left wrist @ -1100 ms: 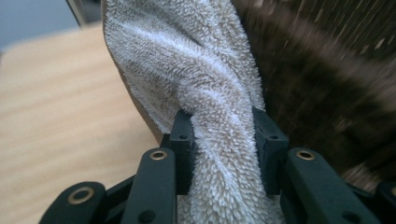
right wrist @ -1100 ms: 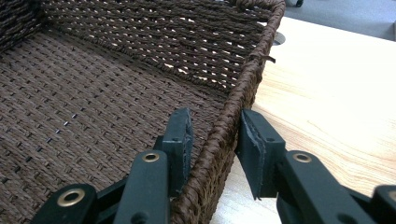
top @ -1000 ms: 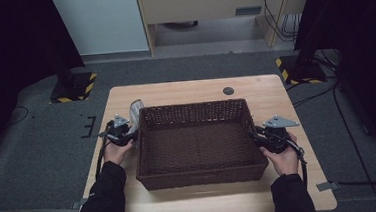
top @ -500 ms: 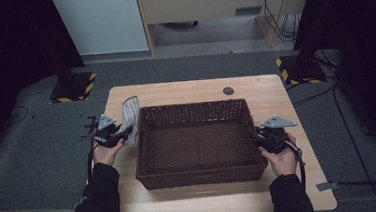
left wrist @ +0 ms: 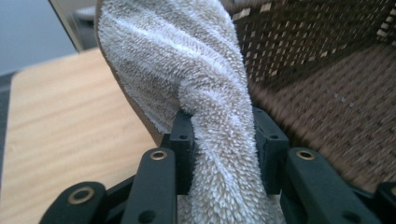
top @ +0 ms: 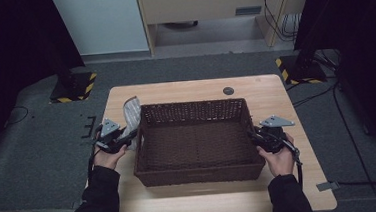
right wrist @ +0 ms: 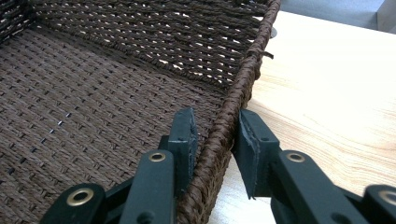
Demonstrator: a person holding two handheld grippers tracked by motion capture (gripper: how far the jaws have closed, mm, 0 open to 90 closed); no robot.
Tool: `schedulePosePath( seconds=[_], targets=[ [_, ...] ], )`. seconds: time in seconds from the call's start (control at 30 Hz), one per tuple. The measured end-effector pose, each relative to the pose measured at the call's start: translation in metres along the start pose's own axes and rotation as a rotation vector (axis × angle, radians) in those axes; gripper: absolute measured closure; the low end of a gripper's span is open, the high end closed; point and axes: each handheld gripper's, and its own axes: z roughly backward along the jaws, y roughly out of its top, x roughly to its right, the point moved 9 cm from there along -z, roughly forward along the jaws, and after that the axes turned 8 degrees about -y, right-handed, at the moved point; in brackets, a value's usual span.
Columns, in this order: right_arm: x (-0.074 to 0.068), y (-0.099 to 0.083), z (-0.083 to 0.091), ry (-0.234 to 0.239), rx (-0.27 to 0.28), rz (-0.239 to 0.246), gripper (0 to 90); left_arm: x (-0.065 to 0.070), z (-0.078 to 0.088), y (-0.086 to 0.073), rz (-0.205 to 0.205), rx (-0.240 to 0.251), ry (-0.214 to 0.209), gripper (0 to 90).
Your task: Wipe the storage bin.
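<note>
While dark carpet surrounds it on every side, the pale wooden rectangular desk [top: 195, 93] carries a large dark brown woven wicker basket [top: 200, 173] set a little toward its near edge. Bare wood runs as a wide strip behind the basket, a narrower one along the front, and a margin at each end. The basket's floor lies open, with low walls all round.

At the basket's left wall, outside it, a light grey terry cloth towel [left wrist: 187, 60] stands up from the left gripper [top: 130, 136]; the jaws pinch a twisted fold of it tightly, and its free end rises over the desk's left margin, just beside the basket's far left corner.

At the right wall, the right gripper [right wrist: 212, 133] straddles the braided rim, one jaw inside the basket and one outside over the wood. Its jaws have just been closing and now press on the rim between them. A small dark round disc [top: 228, 90] sits on the far strip, well apart from both hands.
</note>
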Motion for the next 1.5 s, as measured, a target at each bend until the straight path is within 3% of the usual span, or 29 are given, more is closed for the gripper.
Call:
schedulePosePath(
  seconds=[0.07,0.13,0.17,0.33,0.43,0.57,0.7,0.73,0.87,1.07,1.23,1.37,1.5],
  targets=[
    [0.000,0.000,0.000,0.001,0.001,-0.005,69.1,-0.001,-0.010,-0.013,-0.001,-0.049,0.005,65.8],
    [0.000,0.000,0.000,0.003,-0.001,-0.007,69.1,-0.001,-0.014,-0.018,0.001,-0.065,0.006,65.8],
    [0.000,0.000,0.000,0.002,-0.001,-0.004,69.2,-0.003,-0.021,-0.028,0.011,-0.103,0.001,65.8],
    [0.000,0.001,0.000,-0.004,-0.001,0.002,69.1,-0.007,-0.025,-0.038,0.055,-0.111,-0.015,65.8],
    [0.000,0.000,0.000,-0.005,-0.001,0.000,69.2,-0.012,-0.014,-0.028,0.083,-0.059,-0.008,65.9],
    [0.000,0.000,0.000,-0.014,-0.010,0.004,69.6,-0.012,0.012,0.002,0.069,0.059,-0.009,65.8],
    [-0.001,0.001,-0.002,-0.028,-0.014,0.005,69.7,-0.007,0.021,0.013,0.036,0.085,-0.017,65.7],
    [-0.001,0.003,-0.003,-0.037,-0.011,0.000,69.7,-0.002,0.019,0.011,0.013,0.067,-0.019,65.7],
    [-0.001,0.003,-0.004,-0.034,-0.012,-0.009,69.6,-0.001,0.004,-0.003,-0.002,-0.017,-0.031,65.7],
    [-0.001,0.003,-0.004,-0.020,-0.006,-0.020,68.8,-0.001,-0.027,-0.037,-0.032,-0.175,-0.024,66.0],
    [-0.001,0.003,-0.004,-0.014,-0.001,-0.031,68.5,-0.005,-0.032,-0.044,-0.007,-0.193,-0.044,65.8],
    [0.000,0.002,-0.004,-0.013,0.004,-0.031,68.3,-0.008,-0.027,-0.040,0.021,-0.164,-0.036,65.6],
    [0.000,0.002,-0.004,-0.015,0.007,-0.038,68.8,-0.013,-0.003,-0.019,0.036,-0.057,-0.017,65.6]
  ],
)
